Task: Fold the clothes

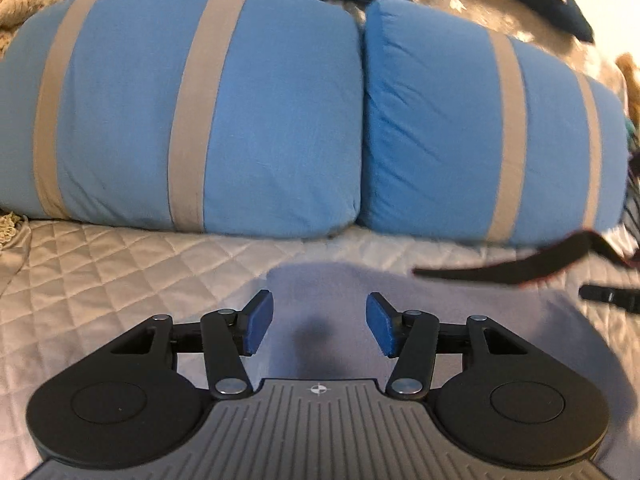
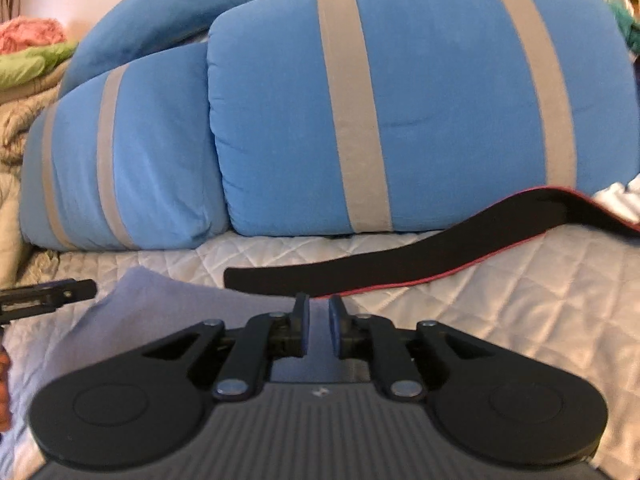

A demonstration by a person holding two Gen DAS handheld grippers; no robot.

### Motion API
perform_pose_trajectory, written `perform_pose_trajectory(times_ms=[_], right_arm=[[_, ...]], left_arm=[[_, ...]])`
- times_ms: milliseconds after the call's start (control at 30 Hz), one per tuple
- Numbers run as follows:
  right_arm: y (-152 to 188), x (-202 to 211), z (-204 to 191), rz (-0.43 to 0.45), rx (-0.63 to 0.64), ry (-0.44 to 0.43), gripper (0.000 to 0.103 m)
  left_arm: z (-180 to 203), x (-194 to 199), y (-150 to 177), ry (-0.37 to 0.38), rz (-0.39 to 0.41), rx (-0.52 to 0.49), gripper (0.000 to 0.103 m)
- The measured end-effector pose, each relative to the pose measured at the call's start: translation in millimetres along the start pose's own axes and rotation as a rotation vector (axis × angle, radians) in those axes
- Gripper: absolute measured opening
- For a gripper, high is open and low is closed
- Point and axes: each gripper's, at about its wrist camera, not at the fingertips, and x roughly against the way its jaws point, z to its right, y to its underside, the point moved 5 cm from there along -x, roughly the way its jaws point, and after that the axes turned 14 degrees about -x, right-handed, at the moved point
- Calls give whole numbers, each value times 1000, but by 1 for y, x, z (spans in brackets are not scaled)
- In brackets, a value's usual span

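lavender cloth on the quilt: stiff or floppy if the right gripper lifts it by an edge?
Probably floppy: the lavender cloth lies flat and thin on the quilt, following its surface. Likely light, so it should drape from one pinch point. It may slide on the smooth-looking quilt if pushed rather than pinched.

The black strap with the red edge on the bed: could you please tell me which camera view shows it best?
The right wrist view shows the black strap best: it runs long and sharp across the quilt, from beyond the right hand-held gripper up to the blue pillow. The left wrist view catches only a blurred, thinner piece at its right edge.
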Motion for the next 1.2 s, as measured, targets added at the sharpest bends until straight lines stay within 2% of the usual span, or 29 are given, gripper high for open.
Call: perform_pose_trajectory(times_ms=[133, 300, 367, 467, 533, 567, 633, 667, 700, 733, 767, 833, 967, 1067, 1133, 1200], right_arm=[[2, 15, -2, -10, 25, -1, 30], [21, 7, -5, -76, 77, 25, 29], [21, 8, -4, -74, 76, 22, 29], [16, 16, -4, -56, 71, 20, 30], [14, 24, -4, -39, 75, 22, 38], [13, 29, -3, -31, 74, 22, 46], [11, 42, -4, -12, 74, 22, 71], [11, 49, -4, 2, 78, 24, 92], [11, 56, -5, 19, 89, 28, 102], [12, 63, -6, 35, 99, 32, 103], [13, 69, -7, 42, 110, 43, 103], [19, 80, -10, 28, 128, 71, 103], [34, 99, -12, -33, 111, 80, 103], [44, 116, -15, -48, 104, 78, 103], [52, 126, -18, -52, 114, 83, 103], [60, 135, -20, -59, 125, 90, 103]], left_arm=[[14, 1, 19, -54, -59, -91, 37], [9, -10, 27, -16, -118, -13, 37], [6, -9, 23, -2, -127, 22, 37], [4, 2, 18, -4, -112, 17, 37], [5, 15, 16, -6, -98, 8, 37], [5, 21, 15, -7, -91, 3, 38], [7, 33, 14, -8, -77, -5, 41], [7, 39, 13, -9, -70, -10, 48], [8, 48, 11, 1, -63, -6, 61], [9, 57, 8, 13, -56, -2, 71], [11, 67, 6, 24, -50, 2, 86], [14, 85, 0, 47, -37, 9, 100], [26, 120, -7, 32, -41, 1, 103], [41, 146, -11, -30, -60, -60, 103], [53, 163, -10, -30, -68, -77, 103], [62, 182, -8, -6, -56, -40, 103]])
